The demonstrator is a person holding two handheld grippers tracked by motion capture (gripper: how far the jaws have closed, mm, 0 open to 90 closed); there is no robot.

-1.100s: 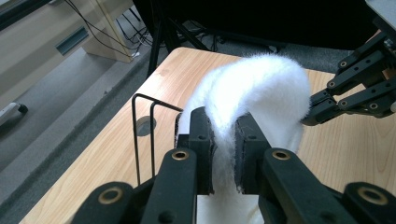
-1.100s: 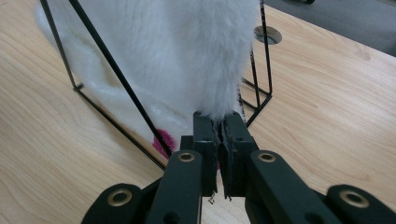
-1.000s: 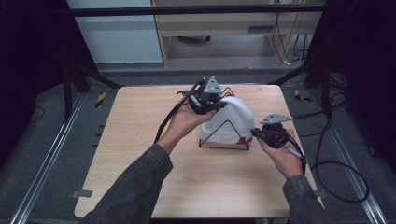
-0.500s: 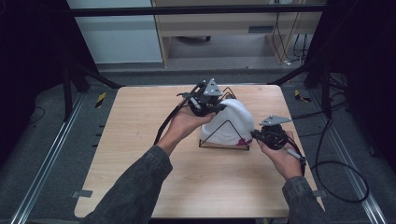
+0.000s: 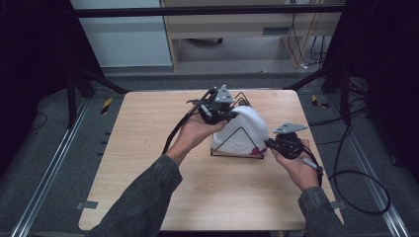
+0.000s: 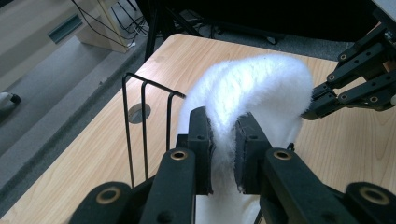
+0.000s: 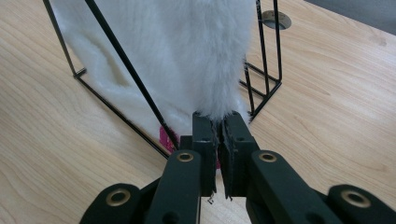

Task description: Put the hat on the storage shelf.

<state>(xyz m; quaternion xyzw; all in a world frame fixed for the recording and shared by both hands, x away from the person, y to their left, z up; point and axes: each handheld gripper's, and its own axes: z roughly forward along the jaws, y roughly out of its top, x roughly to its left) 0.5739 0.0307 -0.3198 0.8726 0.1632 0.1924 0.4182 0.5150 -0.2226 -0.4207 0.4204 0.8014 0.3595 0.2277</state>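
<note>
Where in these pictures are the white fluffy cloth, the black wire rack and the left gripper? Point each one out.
white fluffy cloth point(image 5: 249, 126): high view, on its draped top.
black wire rack point(image 6: 144, 126): left gripper view, on an upright wire.
left gripper point(image 6: 224, 140): left gripper view, between its fingertips, clamped on the cloth.

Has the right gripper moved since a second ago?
No. In the high view the right gripper sits at the same corner of the black wire rack, jaws clamped on the white fluffy cloth.
</note>
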